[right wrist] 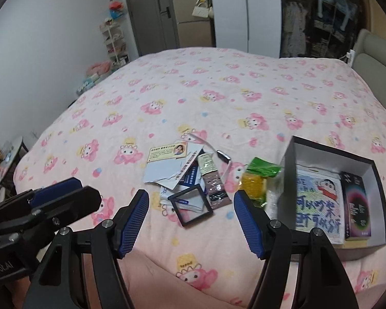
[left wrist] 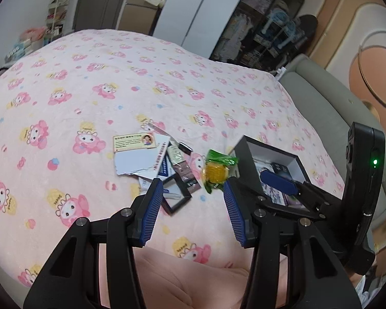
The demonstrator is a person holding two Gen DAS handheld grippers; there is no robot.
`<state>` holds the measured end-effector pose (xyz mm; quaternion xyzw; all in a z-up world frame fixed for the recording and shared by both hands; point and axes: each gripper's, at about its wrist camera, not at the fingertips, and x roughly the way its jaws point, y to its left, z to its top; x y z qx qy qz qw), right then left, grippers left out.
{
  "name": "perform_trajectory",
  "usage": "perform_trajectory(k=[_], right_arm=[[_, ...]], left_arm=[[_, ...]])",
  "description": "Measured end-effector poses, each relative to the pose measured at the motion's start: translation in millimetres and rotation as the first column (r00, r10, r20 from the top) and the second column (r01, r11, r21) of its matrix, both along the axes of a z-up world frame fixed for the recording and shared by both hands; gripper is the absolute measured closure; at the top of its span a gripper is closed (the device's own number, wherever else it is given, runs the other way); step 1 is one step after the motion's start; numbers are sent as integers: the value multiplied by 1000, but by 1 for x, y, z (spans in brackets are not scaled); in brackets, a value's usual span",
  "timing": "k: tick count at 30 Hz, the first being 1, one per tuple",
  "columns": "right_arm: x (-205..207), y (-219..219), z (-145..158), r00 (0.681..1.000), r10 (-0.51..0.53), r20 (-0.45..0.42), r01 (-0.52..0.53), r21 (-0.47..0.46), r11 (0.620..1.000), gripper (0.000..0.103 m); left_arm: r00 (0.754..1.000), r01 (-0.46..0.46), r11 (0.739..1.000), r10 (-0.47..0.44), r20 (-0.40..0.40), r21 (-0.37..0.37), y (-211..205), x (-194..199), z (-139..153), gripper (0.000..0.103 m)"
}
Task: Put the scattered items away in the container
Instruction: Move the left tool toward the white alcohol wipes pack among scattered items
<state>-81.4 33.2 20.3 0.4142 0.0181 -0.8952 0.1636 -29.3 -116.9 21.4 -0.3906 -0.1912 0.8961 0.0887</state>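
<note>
I saw a pink bedspread (right wrist: 218,97) with pink-and-yellow cartoon figures, a black box (right wrist: 373,164) lined white at right, a green-and-yellow packet (right wrist: 257,177) mid-frame, blue pads on my black grippers.

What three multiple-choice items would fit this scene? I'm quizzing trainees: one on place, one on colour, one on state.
1. Where does the green packet lie?
A. inside the box
B. on the bed beside the box
C. on the floor

2. What colour are the pads?
A. red
B. white
C. blue

3. How does the right gripper stand?
A. open, empty
B. shut on a card
C. shut on the frame

B: it rests against the box's outer wall.
C: ribbed blue faces show.
A: nothing sits between its fingers.
</note>
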Motion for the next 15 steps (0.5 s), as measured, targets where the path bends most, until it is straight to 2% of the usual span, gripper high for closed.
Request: perform_trajectory(k=[3, 10, 15], right_arm=[[-14, -10, -5, 1000, 4, 16, -4, 10, 1000, 37], [-53, -25, -24, 999, -6, 52, 5, 15, 1000, 37], [-83, -21, -48, 995, -44, 89, 40, 41, 998, 37]], left_arm=[[1000, -15, 999, 14, 18, 29, -13, -13, -10, 54], [995, -56, 997, 52, 82, 46, -39, -52, -34, 53], [974, -128, 986, 105, 200, 108, -58, -84, -67, 54]])
